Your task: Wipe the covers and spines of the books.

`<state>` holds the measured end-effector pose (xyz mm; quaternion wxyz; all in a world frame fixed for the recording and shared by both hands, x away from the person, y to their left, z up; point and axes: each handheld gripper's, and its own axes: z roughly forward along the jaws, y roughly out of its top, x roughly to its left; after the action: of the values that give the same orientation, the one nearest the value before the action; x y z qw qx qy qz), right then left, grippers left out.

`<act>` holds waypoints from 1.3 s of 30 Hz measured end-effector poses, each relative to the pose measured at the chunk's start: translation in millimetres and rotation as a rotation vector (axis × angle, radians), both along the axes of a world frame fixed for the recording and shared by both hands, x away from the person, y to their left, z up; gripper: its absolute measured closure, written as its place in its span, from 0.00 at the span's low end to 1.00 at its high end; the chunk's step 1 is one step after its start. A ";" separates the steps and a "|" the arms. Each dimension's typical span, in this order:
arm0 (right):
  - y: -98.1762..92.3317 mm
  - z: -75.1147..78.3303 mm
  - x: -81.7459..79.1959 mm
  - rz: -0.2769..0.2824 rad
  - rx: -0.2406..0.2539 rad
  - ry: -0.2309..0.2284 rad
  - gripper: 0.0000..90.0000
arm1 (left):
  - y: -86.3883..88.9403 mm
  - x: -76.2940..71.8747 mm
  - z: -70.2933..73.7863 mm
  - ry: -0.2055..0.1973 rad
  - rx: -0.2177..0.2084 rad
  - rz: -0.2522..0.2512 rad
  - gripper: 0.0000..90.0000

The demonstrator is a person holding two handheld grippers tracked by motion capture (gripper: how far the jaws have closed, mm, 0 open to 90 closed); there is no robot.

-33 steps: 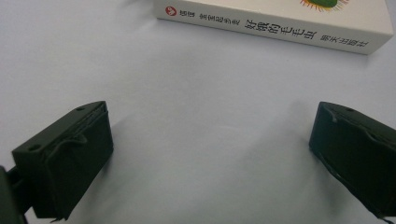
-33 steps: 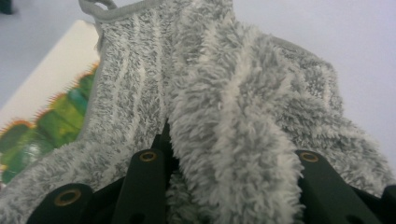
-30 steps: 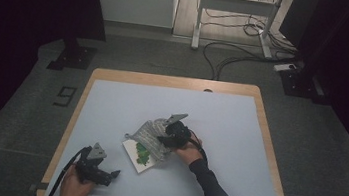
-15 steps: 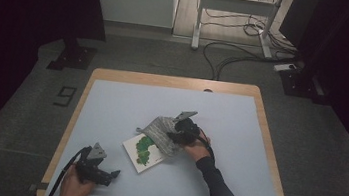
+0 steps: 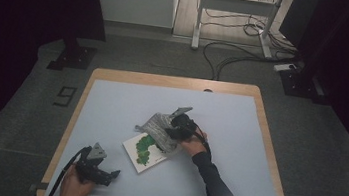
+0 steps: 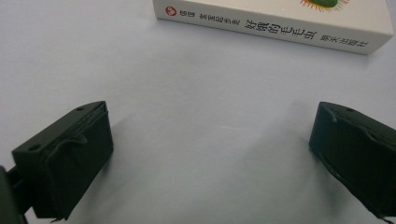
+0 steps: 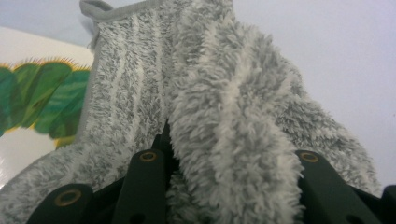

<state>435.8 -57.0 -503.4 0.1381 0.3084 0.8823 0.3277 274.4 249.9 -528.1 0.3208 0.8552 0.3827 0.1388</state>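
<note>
A white picture book (image 5: 141,153) with a green caterpillar on its cover lies flat near the table's middle. A fluffy grey towel (image 5: 157,127) is draped over the book's far right corner. My right gripper (image 5: 175,128) is shut on a bunched fold of that towel. In the right gripper view the towel (image 7: 224,107) fills the space between the jaws of my right gripper (image 7: 224,186), with the book cover (image 7: 32,102) at the left. My left gripper (image 5: 108,175) rests open at the table's front left. In the left gripper view my left gripper (image 6: 210,158) holds nothing, and the book's spine (image 6: 280,28) lies ahead.
The pale blue table top (image 5: 111,105) has a wooden rim (image 5: 174,81). Beyond it are grey floor, a desk frame (image 5: 233,14) and cables (image 5: 238,55). A black stand base (image 5: 74,58) sits on the floor at the far left.
The right gripper has drawn the towel slightly toward the far right, uncovering more of the book's cover. The left gripper has stayed put.
</note>
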 end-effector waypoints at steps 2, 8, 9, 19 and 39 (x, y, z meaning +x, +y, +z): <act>3.0 0.2 3.4 -0.002 -0.001 -0.001 0.69 | 0.0 0.0 0.0 0.000 0.000 0.000 0.00; 7.9 0.1 13.3 -0.009 0.001 0.003 0.69 | 0.0 0.0 -0.1 0.000 0.000 0.000 0.00; 8.5 0.4 14.9 -0.007 0.000 0.006 0.69 | 0.0 0.0 -0.1 0.000 0.000 0.000 0.00; 14.2 0.9 14.7 0.005 0.008 0.023 0.69 | 0.0 0.0 0.0 0.000 0.000 0.000 0.00; 70.1 3.6 -18.0 0.164 0.010 0.016 0.69 | 0.0 0.0 0.0 0.000 0.000 0.000 0.00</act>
<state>417.9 13.1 -499.9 0.1021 0.2382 0.9041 0.3397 274.4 249.9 -528.1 0.3208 0.8552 0.3826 0.1388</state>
